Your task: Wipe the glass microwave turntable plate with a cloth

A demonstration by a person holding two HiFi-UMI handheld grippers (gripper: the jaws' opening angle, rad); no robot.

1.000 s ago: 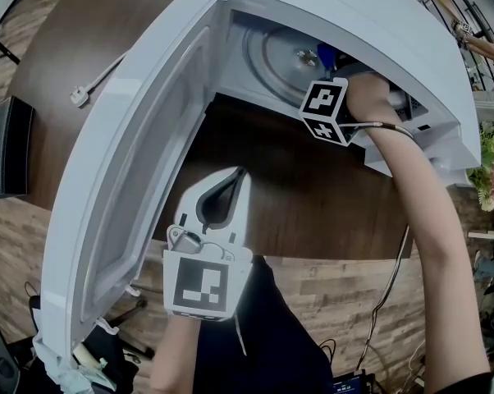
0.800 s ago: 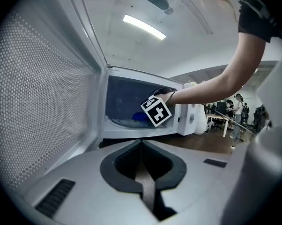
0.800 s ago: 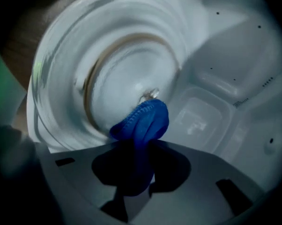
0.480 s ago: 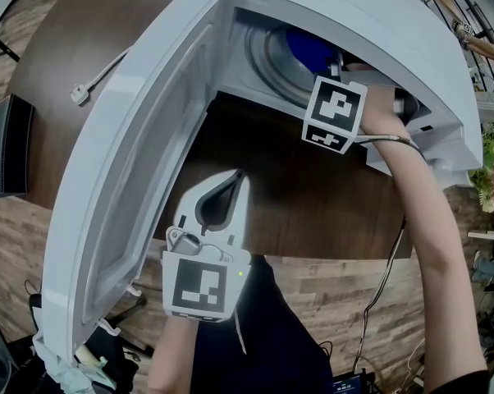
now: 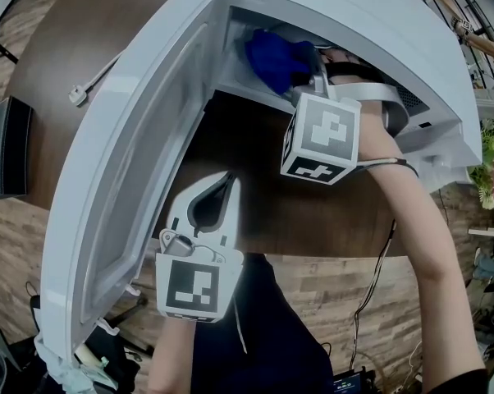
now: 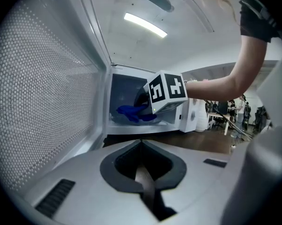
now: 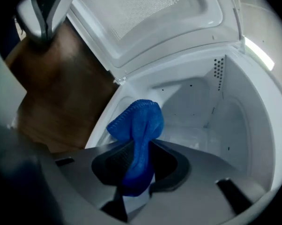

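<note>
Head view: the right gripper [image 5: 306, 60] is poked into the open microwave [image 5: 362, 6], with the blue cloth [image 5: 276, 54] bunched at its tip just inside the opening. The left gripper [image 5: 230, 180] hangs over the brown table [image 5: 313, 212], right beside the door [image 5: 124, 162].

Left gripper view: jaws pressed together, nothing in them, cloth well ahead.

Right gripper view: jaws clamped on the cloth, which sticks up past them.

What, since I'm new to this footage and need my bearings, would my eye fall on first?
The bright blue cloth, clamped in the right gripper's fingers at the mouth of the white microwave. Next, its wide-open door swung out on the left, with the left gripper shut and empty beside it over the dark wooden table.
</note>
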